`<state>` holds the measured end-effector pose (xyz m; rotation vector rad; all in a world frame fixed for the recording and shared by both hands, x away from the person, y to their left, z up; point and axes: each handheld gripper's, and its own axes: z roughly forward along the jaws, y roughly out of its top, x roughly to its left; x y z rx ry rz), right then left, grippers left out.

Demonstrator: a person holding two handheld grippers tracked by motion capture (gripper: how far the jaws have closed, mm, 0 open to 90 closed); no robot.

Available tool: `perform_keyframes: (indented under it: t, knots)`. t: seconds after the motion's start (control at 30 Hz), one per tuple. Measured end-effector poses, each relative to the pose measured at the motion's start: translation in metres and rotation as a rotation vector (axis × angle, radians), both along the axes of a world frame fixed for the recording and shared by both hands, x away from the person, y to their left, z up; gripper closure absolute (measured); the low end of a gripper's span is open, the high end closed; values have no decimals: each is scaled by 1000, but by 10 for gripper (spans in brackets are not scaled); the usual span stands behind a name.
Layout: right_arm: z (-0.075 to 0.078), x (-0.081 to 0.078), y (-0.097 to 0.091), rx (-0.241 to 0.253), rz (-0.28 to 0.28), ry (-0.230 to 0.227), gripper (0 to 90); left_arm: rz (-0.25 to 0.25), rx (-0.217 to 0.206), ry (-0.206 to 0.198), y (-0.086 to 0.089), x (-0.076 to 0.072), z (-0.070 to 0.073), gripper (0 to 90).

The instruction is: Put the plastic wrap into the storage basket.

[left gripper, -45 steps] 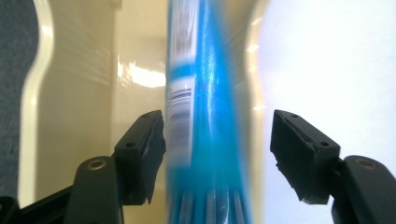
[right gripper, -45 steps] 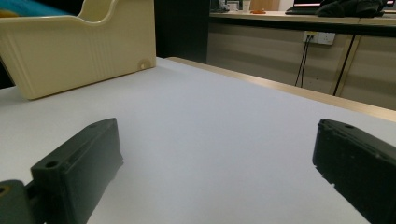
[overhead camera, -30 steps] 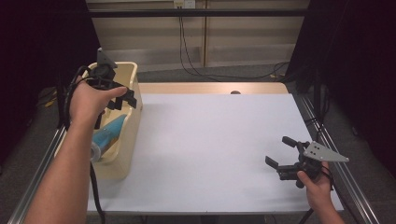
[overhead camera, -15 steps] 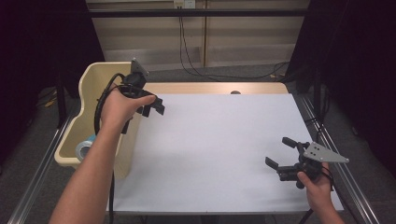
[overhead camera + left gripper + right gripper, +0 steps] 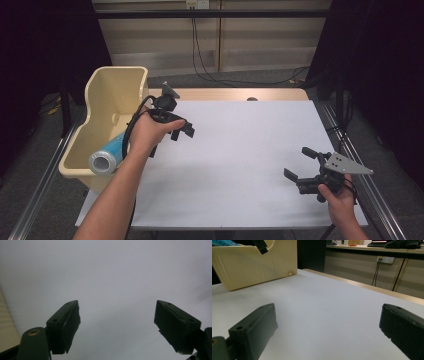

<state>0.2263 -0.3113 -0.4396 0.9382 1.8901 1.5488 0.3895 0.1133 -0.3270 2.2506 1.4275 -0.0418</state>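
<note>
Smooth white table (image 5: 240, 165), glossy cream bin (image 5: 107, 107)

Lit from overhead, evenly; white table sheet (image 5: 240, 165) bright, no glare. Surroundings at 3 and 9 o'clock near black. Soft faint shadows only. High view slightly soft, low detail. Left gripper view hazy, defocused grey, dim toward 3 o'clock. Right gripper view sharper, background mildly blurred.

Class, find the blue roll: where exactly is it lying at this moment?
In the high view the blue roll lies on its side inside the cream bin at the table's left edge, its silver end toward the camera, just left of the person's left forearm.
</note>
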Motion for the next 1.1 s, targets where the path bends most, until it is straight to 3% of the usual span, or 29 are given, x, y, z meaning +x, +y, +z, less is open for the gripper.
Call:
perform_keyframes:
  t: [0.2, 0.33, 0.57, 0.73, 0.97, 1.1]
  knots:
    - [0, 0, 0, -4, 2, -2, 7, -37, -13, -15, -10, -9, -20, 195]
    - [0, 0, 0, -5, 2, -1, 7, -51, -18, -50, -15, -16, -33, 191]
    - [-1, 0, 0, -6, 2, -1, 7, -73, -104, -239, -16, -32, -51, 173]
    - [-1, 0, 0, -6, 3, 0, 7, -79, -142, -315, -13, -44, -66, 156]
    - [-1, 0, 0, -6, 4, 1, 7, -77, -188, -495, -5, -61, -80, 133]
    - [-1, 0, 1, -6, 4, 1, 7, -71, -217, -574, -1, -68, -88, 131]
